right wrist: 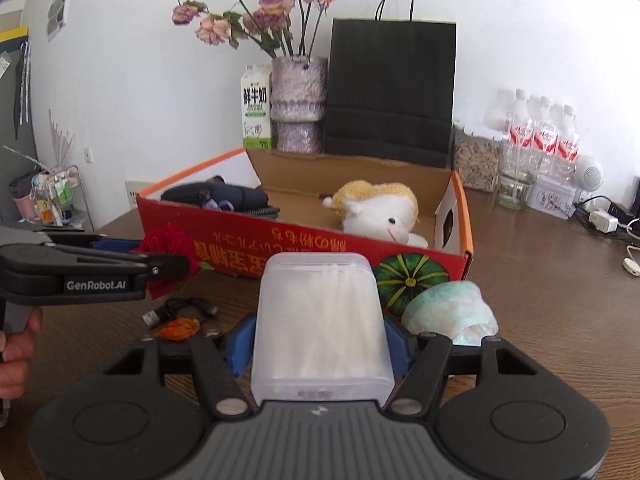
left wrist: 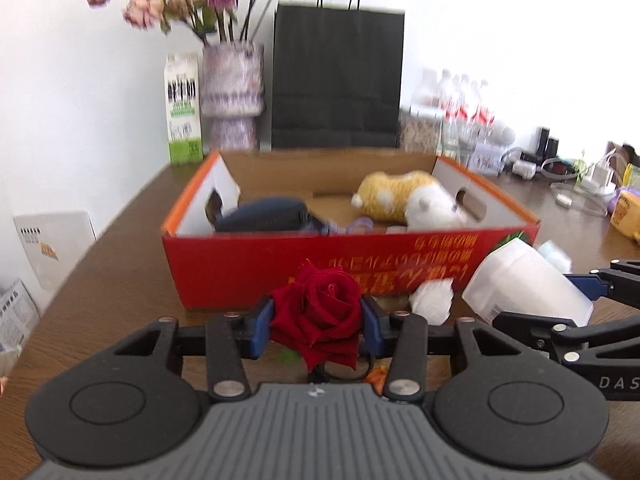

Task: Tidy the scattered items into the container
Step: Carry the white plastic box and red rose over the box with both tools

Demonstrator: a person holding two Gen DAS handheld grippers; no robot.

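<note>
A red cardboard box (left wrist: 256,264) (right wrist: 224,240) stands open on the wooden table, holding a yellow-white plush toy (left wrist: 404,200) (right wrist: 376,208) and a dark pouch (left wrist: 264,216) (right wrist: 220,196). My left gripper (left wrist: 316,326) is shut on a red rose (left wrist: 320,312) (right wrist: 168,248), its blue pads pressing both sides of the bloom in front of the box. My right gripper (right wrist: 320,344) is shut on a translucent white plastic box (right wrist: 320,320) (left wrist: 524,280) just right of the rose. On the table lie a crumpled pale packet (right wrist: 452,312), a white wad (left wrist: 432,300), a black cable (right wrist: 180,308) and an orange bit (right wrist: 178,328).
Behind the box stand a milk carton (left wrist: 183,108), a vase of dried flowers (left wrist: 232,96) and a black paper bag (left wrist: 336,76). Water bottles (right wrist: 540,132), a jar and chargers with cables (right wrist: 604,220) crowd the back right. A person's hand (right wrist: 16,348) holds the left gripper.
</note>
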